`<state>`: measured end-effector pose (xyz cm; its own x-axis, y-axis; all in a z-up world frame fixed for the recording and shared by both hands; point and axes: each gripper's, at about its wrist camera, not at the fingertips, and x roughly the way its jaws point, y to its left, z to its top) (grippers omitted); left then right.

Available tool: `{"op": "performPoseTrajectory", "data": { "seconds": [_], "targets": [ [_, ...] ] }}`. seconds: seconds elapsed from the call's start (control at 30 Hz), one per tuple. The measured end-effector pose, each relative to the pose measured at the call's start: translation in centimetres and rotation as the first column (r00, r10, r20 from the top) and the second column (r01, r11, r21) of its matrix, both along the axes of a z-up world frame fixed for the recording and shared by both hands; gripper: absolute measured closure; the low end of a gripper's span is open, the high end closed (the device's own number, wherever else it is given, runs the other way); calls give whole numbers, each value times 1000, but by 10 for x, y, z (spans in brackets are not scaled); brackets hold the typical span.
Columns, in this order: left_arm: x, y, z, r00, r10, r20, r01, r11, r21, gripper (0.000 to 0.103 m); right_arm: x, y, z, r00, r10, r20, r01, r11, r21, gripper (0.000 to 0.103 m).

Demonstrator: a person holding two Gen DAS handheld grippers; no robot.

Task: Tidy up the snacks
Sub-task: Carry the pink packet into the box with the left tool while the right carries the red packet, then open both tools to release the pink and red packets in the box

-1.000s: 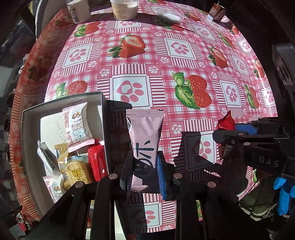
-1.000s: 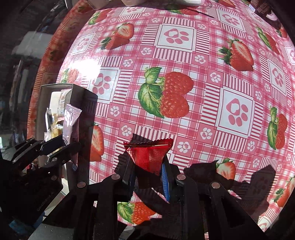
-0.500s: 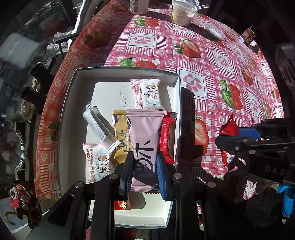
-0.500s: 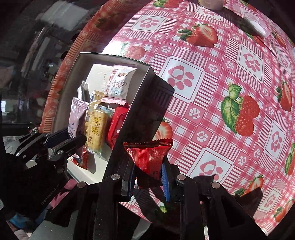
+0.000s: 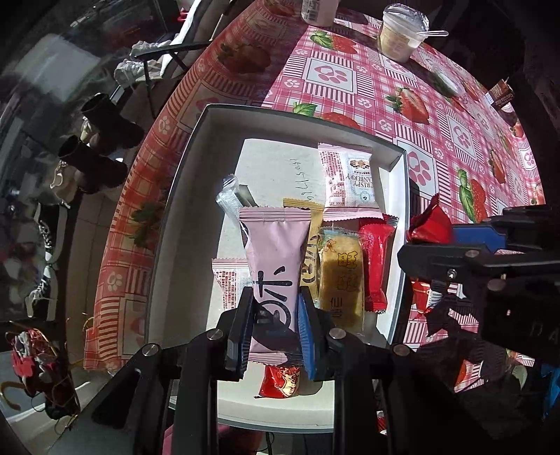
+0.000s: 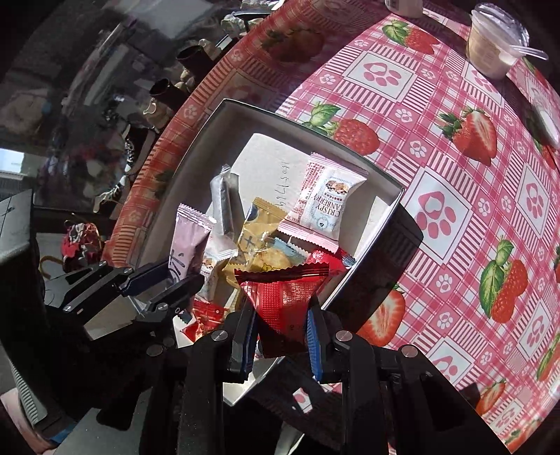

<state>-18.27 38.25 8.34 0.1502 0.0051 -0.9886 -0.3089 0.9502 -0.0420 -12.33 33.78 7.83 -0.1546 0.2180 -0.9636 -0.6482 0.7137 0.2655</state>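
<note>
My left gripper (image 5: 274, 315) is shut on a pink snack packet (image 5: 274, 259), held above the open grey box (image 5: 182, 168). My right gripper (image 6: 281, 329) is shut on a red snack packet (image 6: 283, 297) over the box's near right corner (image 6: 399, 210). In the left wrist view the right gripper (image 5: 451, 241) shows at the right with the red packet (image 5: 428, 224) beyond the box wall. In the right wrist view the left gripper (image 6: 154, 280) and its pink packet (image 6: 187, 245) show at the left. Several packets lie in the box: a white cranberry one (image 5: 348, 175), a yellow cracker one (image 5: 341, 276), a red one (image 5: 374, 259).
The box sits at the left edge of a table with a pink strawberry cloth (image 5: 455, 115). A lidded cup with a spoon (image 5: 400, 33), a bottle (image 5: 318, 10) and a small carton (image 5: 500, 96) stand at the far side. Shoes (image 5: 45, 276) and a chair lie on the floor beyond the edge.
Both grippers have carried their packets leftward from over the tablecloth to over the box. The pink packet now hangs above the box's middle, the red one above its right corner.
</note>
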Motion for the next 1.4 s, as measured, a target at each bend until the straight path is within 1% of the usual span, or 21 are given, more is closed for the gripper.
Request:
{"op": "performPoseTrajectory", "data": {
  "seconds": [0.27,0.6,0.77,0.97,1.4],
  "targets": [
    [-1,5,-4,1000,10,-1,-10,1000,-14,77,-2,5,-5,1000,12,-7,-12,1000,-25,77],
    [2,6,-5,1000,5,-3,-5,1000,-14,77,0,5,-6,1000,12,-6,-12,999,-30,77],
    [5,4,-9,1000,-2,-18,2,1000,-7,77,0,4,-4,1000,7,1,-7,1000,-26,77],
    [5,4,-18,999,9,-39,-9,1000,-1,76,4,5,-11,1000,-6,-26,5,1000,-26,77],
    [5,11,-29,996,42,-73,-43,999,-6,76,7,25,-22,999,20,-39,-23,998,-54,77]
  ]
}}
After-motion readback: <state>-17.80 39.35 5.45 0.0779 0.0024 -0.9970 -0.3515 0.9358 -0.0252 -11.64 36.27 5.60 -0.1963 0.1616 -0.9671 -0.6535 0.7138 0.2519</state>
